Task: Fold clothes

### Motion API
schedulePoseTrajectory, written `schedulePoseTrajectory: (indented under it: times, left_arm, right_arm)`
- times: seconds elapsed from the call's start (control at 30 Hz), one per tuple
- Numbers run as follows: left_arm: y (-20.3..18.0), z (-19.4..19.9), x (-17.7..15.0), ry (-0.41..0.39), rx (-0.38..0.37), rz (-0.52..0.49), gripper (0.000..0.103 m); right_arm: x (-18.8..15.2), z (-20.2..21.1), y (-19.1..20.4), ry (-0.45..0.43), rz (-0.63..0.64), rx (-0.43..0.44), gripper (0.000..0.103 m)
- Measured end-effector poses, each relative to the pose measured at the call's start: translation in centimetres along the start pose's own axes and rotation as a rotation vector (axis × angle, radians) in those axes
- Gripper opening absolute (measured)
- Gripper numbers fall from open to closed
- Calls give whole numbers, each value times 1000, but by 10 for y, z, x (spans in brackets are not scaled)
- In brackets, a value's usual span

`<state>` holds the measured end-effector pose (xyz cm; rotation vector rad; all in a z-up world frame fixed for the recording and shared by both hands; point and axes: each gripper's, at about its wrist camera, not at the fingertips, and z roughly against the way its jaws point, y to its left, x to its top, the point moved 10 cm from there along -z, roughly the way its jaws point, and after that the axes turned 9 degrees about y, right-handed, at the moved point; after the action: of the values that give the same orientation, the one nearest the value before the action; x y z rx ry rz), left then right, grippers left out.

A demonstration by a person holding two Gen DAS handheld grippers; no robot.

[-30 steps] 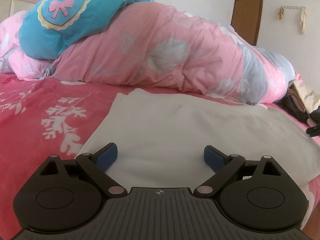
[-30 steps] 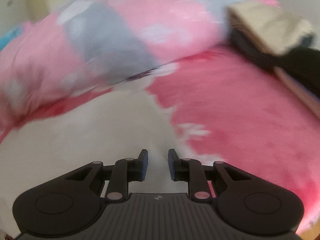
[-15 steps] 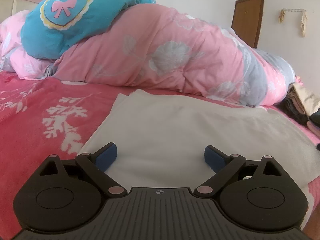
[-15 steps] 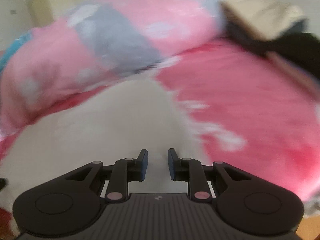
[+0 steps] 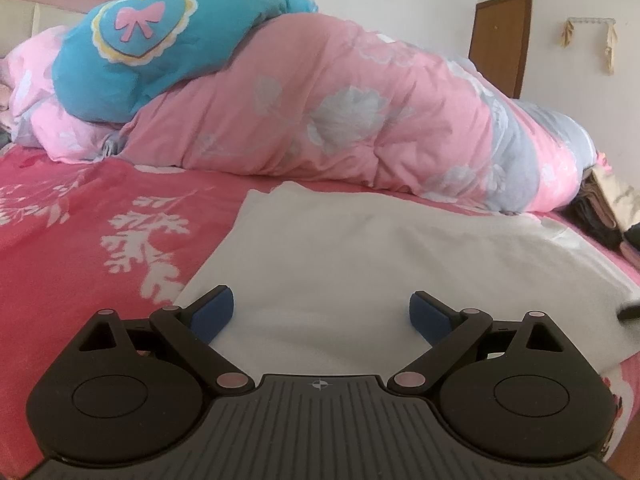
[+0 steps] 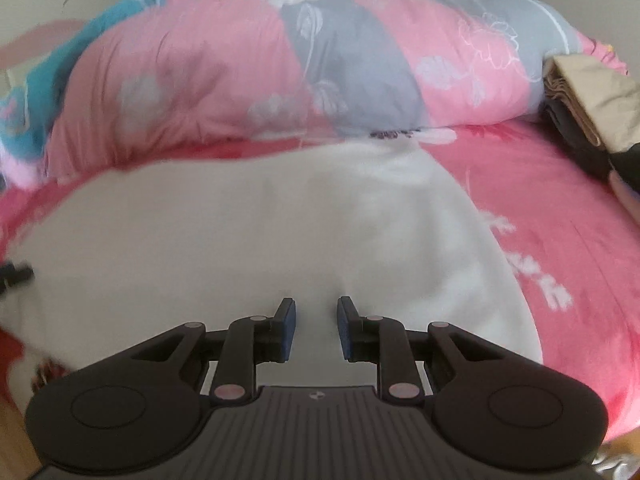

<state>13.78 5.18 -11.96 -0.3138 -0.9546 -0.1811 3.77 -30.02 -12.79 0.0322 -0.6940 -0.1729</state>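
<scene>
A white garment lies flat on the pink bed sheet, folded into a broad rectangle. My left gripper hangs just above its near edge, jaws spread wide and empty. In the right wrist view the same white garment fills the middle. My right gripper hovers over its near part with only a narrow gap between the blue pads and nothing in that gap. A dark blur at the right edge of the left wrist view looks like part of the right gripper.
A rolled pink and grey quilt runs along the far side of the bed, with a blue pillow on top. A stack of folded clothes sits at the right. A brown door stands behind.
The right gripper has swung left, from the garment's right edge to over its middle, and rolled a little. The left gripper has stayed put. A dark blur has entered the left view's right edge.
</scene>
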Motion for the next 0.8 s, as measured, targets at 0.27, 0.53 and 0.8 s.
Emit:
schedulePoseTrajectory:
  times: [0.27,0.53,0.8]
  left_arm:
    - [3,9,-2,29,41,5,96]
    - [18,31,-17,50,131,4,96]
    - [35,34,-27,81,142,55,96]
  right_arm:
    - [-12,25,21,29,52,3,24]
    - [1,-16,124,-15,222,174,24]
    - [-24,6,148,-1,332,178,25]
